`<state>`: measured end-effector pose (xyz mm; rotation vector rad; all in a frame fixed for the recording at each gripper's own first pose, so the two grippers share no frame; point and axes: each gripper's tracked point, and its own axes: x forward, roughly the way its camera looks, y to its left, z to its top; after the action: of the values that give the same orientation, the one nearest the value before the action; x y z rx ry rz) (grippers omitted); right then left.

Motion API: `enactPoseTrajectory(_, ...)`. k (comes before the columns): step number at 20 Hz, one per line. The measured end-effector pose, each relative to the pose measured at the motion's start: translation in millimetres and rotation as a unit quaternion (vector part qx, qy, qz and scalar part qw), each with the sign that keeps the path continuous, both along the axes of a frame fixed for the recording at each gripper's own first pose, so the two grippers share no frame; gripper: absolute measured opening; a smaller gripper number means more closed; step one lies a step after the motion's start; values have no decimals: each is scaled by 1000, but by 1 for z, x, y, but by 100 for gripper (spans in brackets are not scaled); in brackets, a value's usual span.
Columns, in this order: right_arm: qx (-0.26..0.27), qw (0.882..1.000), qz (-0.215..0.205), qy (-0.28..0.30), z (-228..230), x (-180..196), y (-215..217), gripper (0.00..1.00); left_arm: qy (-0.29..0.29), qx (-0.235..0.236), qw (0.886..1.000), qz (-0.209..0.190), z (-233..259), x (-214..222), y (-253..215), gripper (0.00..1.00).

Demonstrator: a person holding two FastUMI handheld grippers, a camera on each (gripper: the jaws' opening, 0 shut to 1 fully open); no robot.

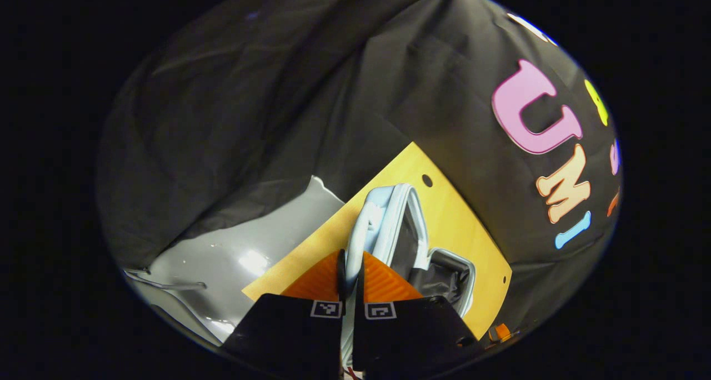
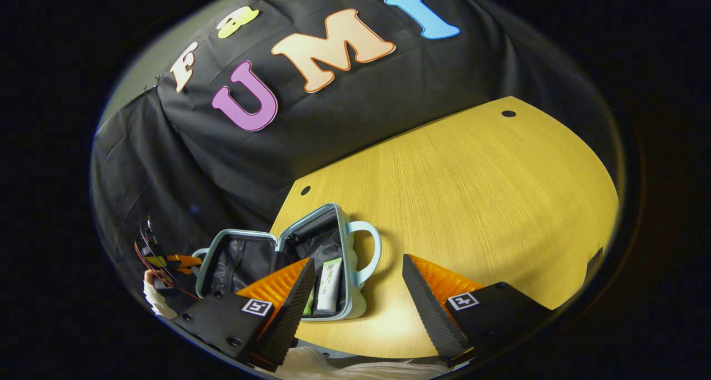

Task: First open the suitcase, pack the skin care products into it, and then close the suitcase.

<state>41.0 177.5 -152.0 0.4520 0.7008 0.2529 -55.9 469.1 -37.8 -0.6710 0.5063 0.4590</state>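
Left claw (image 1: pixel 351 269) pinches the suitcase (image 1: pixel 389 230) lid edge. Right claw (image 2: pixel 355 291) spread, empty, over the desk (image 2: pixel 472 191). Case lies open near the desk's left edge, tube (image 2: pixel 329 285) inside. Closing probably remains.

Recording booth, black cloth wall (image 2: pixel 344 130) (creased), bare wooden table (image 2: pixel 472 191), grey floor (image 1: pixel 233 258)

To the right of the open suitcase (image 2: pixel 289 258), bare desk (image 2: pixel 472 202) is lying wide for my right tongs (image 2: pixel 358 291), which are gaping just beside its handle (image 2: pixel 367 252). A tube (image 2: pixel 329 284) is taking up part of the suitcase's right half. My left tongs (image 1: pixel 351 269) are pinching the suitcase's raised rim, blocking that side.
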Motion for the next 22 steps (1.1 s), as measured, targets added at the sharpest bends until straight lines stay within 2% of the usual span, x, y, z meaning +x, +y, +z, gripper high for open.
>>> enactPoseTrajectory(6, -42, 998, 53, -11, -4, 13, -39, 98, -1, 73, 997, 20, 58, 18, -85, 1)
enactPoseTrajectory(10, -42, 997, 62, -21, -2, 20, -62, 98, 7, 126, 992, -1, 78, 40, -152, 1)
enactPoseTrajectory(12, -38, 997, 61, -30, 1, 20, -76, 98, 0, 143, 989, -31, 87, 60, -193, 1)
enactPoseTrajectory(15, -36, 997, 61, -30, 0, 16, -99, 98, -24, 125, 987, -98, 83, 102, -267, 1)
enactPoseTrajectory(17, -41, 997, 55, -35, -1, 15, -112, 98, -29, 104, 984, -140, 67, 127, -311, 1)
enactPoseTrajectory(22, -63, 996, 35, -55, -3, 16, -137, 98, 6, 91, 975, -202, 11, 180, -375, 1)
